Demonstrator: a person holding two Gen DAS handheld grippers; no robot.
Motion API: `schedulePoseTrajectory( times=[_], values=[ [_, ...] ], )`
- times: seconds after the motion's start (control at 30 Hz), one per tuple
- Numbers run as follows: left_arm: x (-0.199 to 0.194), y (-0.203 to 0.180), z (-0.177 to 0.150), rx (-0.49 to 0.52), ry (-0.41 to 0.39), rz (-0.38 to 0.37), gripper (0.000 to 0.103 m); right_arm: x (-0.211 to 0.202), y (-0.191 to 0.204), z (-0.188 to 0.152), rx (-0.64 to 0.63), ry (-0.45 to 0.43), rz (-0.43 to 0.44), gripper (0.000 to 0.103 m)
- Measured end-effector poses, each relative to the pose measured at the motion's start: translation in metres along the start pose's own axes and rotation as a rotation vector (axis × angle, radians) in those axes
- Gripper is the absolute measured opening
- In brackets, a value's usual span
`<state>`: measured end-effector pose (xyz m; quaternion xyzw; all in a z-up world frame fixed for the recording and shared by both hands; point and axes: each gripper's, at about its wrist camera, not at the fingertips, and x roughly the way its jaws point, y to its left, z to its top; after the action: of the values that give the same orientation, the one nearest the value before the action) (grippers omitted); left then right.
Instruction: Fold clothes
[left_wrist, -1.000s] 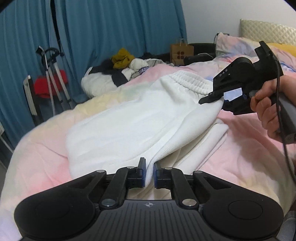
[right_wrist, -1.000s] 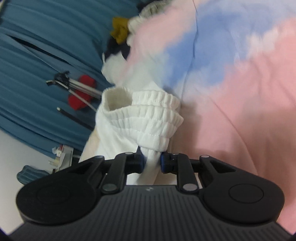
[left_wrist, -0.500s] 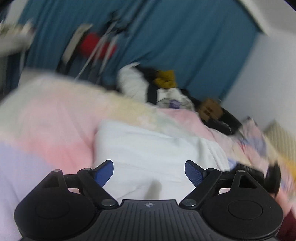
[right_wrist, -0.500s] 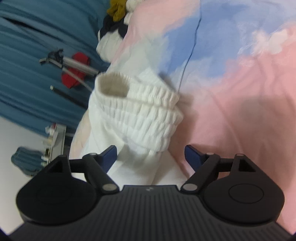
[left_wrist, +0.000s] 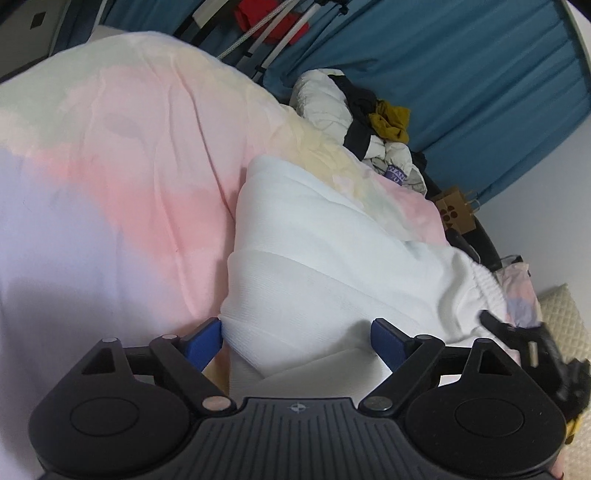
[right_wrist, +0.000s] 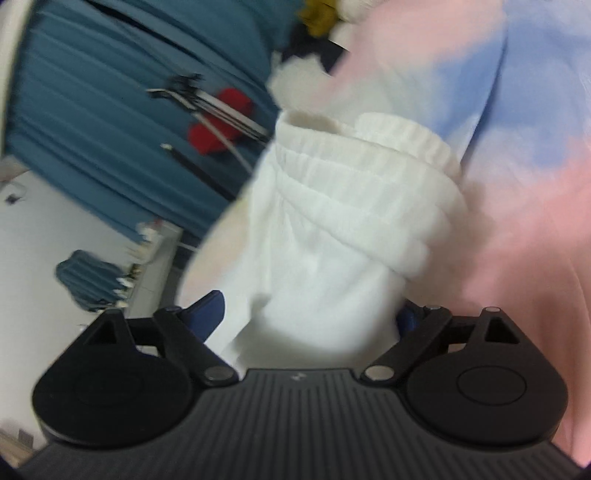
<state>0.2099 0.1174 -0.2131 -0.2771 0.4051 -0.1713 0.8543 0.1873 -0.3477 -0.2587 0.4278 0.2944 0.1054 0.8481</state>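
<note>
White trousers (left_wrist: 332, 258) lie folded on a pastel bedspread (left_wrist: 129, 166). Their ribbed elastic waistband (right_wrist: 388, 177) fills the middle of the right wrist view. My left gripper (left_wrist: 297, 338) is open, its blue pads on either side of the folded leg end. My right gripper (right_wrist: 314, 314) is open, with the white cloth (right_wrist: 314, 258) lying between its jaws just below the waistband. The right gripper also shows in the left wrist view (left_wrist: 524, 339), blurred, at the waistband end.
A heap of other clothes (left_wrist: 369, 110) lies at the far edge of the bed. Blue curtains (left_wrist: 461, 74), a folding rack with a red item (left_wrist: 266, 26) and a brown paper bag (left_wrist: 456, 214) stand beyond the bed.
Both grippers were shut on the trousers a second ago and have opened, letting the cloth go. The left gripper has swung to view the bed from a new angle.
</note>
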Motion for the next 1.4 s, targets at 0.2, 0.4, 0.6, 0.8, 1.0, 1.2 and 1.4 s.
schedulePoseTrajectory(
  times=[0.2,0.4,0.6,0.8,1.0,1.2,1.4],
  values=[
    [0.008,0.002,-0.01,-0.01,0.021,0.003,0.082,0.017,-0.006,-0.003,-0.029,0.048,-0.156,0.072],
    [0.004,-0.01,-0.016,-0.008,-0.008,0.059,0.038,0.004,0.009,-0.01,-0.059,-0.02,-0.174,0.033],
    [-0.02,-0.061,0.004,0.032,-0.056,0.015,0.031,-0.031,0.032,0.016,-0.006,-0.101,-0.08,0.029],
    [-0.007,-0.164,0.03,0.117,-0.078,-0.064,0.031,-0.092,0.017,0.064,0.052,-0.199,-0.029,0.029],
    [0.071,-0.287,0.029,0.243,-0.043,-0.181,0.031,-0.161,-0.033,0.119,0.061,-0.329,-0.115,0.029],
    [0.179,-0.366,0.0,0.272,0.08,-0.27,0.031,-0.211,-0.093,0.179,0.069,-0.389,-0.238,0.029],
    [0.267,-0.384,-0.043,0.368,0.195,-0.247,0.031,-0.198,-0.159,0.185,0.086,-0.285,-0.335,0.029]
  ],
)
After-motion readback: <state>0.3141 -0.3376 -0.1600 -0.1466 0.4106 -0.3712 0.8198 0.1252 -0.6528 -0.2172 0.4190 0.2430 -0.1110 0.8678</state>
